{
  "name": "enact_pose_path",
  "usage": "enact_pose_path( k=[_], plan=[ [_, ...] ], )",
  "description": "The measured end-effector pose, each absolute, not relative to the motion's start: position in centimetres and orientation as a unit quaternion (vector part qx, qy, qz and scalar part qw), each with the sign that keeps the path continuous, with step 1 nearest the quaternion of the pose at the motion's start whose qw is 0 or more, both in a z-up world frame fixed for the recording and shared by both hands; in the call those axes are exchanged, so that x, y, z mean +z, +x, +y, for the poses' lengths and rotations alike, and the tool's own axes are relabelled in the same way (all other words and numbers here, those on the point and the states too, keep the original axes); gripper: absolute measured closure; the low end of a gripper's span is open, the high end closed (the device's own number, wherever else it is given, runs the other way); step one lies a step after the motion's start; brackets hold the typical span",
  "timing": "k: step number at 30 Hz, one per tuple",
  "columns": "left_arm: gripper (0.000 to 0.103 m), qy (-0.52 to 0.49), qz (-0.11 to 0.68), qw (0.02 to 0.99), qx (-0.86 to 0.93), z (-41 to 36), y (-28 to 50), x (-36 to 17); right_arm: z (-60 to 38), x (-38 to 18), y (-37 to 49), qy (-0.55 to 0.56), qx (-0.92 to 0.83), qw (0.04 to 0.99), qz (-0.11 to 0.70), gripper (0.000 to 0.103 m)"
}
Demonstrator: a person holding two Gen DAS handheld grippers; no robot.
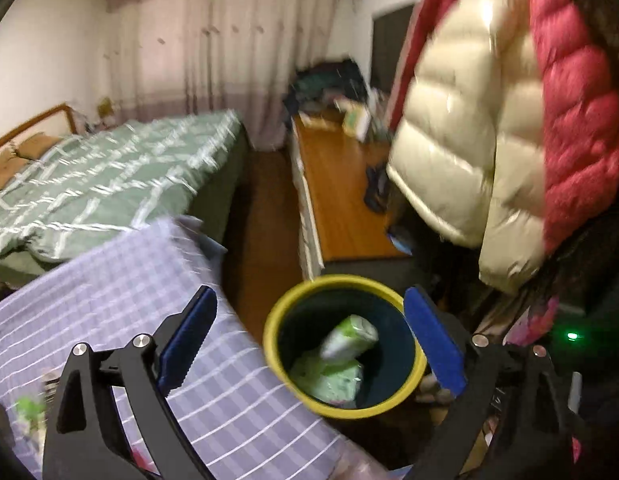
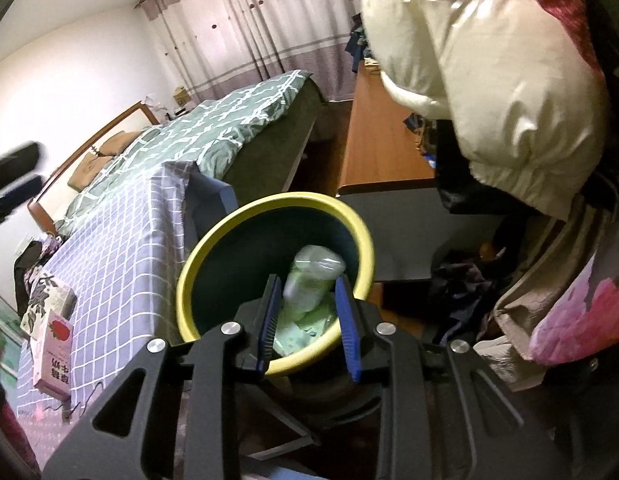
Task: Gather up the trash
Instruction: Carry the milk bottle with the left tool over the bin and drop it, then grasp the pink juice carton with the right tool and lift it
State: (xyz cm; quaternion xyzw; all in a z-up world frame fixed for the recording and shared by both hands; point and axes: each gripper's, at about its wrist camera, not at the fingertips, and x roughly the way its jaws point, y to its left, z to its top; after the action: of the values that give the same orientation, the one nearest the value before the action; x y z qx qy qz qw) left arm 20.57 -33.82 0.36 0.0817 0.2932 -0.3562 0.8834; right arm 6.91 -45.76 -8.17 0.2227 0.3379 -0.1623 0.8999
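A dark bin with a yellow rim (image 1: 269, 344) (image 2: 189, 276) stands on the floor beside a table with a lilac checked cloth (image 1: 109, 300) (image 2: 117, 248). Inside lie a pale green plastic bottle (image 1: 349, 338) (image 2: 313, 280) and a green packet (image 1: 329, 380) (image 2: 305, 328). My left gripper (image 1: 309, 320) is open and empty above the bin. My right gripper (image 2: 307, 308) hangs over the bin with its jaws apart; the blurred bottle shows between the pads, below them, inside the bin.
A pink strawberry milk carton (image 2: 53, 352) and a floral tissue box (image 2: 45, 300) lie on the table. A green bed (image 1: 109, 176), a wooden desk (image 1: 341, 200), and hanging cream and red puffer jackets (image 1: 489, 120) surround the bin. Clothes are heaped at the right (image 2: 549, 300).
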Motion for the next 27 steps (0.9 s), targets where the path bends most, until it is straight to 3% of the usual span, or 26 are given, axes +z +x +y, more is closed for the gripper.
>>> enact_pose_path(
  k=[9,16,25,27],
  plan=[
    [0.005,0.01,0.228,0.946,-0.231,-15.4,19.4,2.6,-40.1,-6.9,8.9,0.193,-0.12,0.911,0.345,0.075],
    [0.005,-0.016,0.229,0.968,-0.105,-2.5,21.0,-0.7,-33.3,-6.3,12.1,0.156,-0.066,0.916,0.364,0.07],
    [0.005,-0.055,0.235,0.97,-0.036,6.5,22.4,-6.5,-23.7,-4.8,14.3,0.114,0.038,0.925,0.361,0.069],
    [0.005,-0.068,0.233,0.969,-0.041,6.7,22.5,-6.8,-21.6,-4.9,14.2,0.109,0.071,0.924,0.36,0.065]
  ],
)
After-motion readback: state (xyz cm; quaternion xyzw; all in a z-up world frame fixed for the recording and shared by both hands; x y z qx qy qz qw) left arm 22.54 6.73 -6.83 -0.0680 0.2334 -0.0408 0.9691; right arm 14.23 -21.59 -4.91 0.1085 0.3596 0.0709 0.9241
